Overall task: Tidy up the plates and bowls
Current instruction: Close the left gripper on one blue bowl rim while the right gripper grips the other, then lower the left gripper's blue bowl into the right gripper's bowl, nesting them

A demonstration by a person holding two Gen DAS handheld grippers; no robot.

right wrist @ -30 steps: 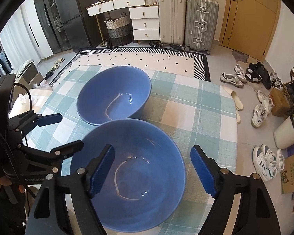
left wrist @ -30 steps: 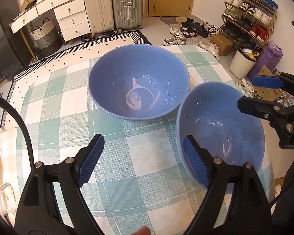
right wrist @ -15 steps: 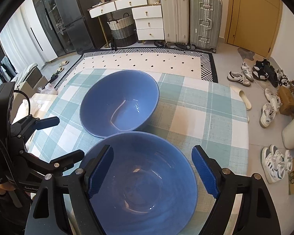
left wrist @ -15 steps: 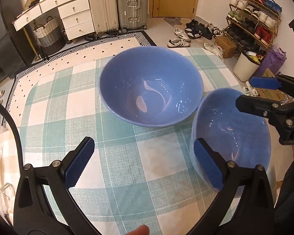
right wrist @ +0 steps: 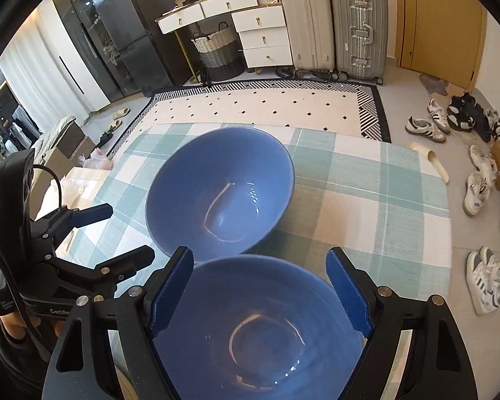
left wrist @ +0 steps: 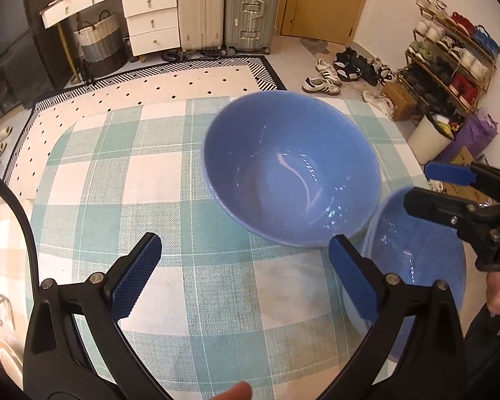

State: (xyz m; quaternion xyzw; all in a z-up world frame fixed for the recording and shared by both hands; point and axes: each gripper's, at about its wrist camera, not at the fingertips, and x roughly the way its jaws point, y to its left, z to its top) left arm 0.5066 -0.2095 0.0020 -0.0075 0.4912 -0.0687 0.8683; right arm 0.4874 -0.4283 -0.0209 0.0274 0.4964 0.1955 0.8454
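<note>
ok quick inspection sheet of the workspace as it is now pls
surface: table under a green and white checked cloth.
job's things: two blue bowls, far bowl and near bowl, side by side, both empty; no plates in view.
clutter: nothing seen on the cloth.
grippers: left gripper open over bare cloth; right gripper open above the near bowl.
cables: one black cable by the left gripper.
surroundings: suitcases, drawers, rug, shoes.
</note>
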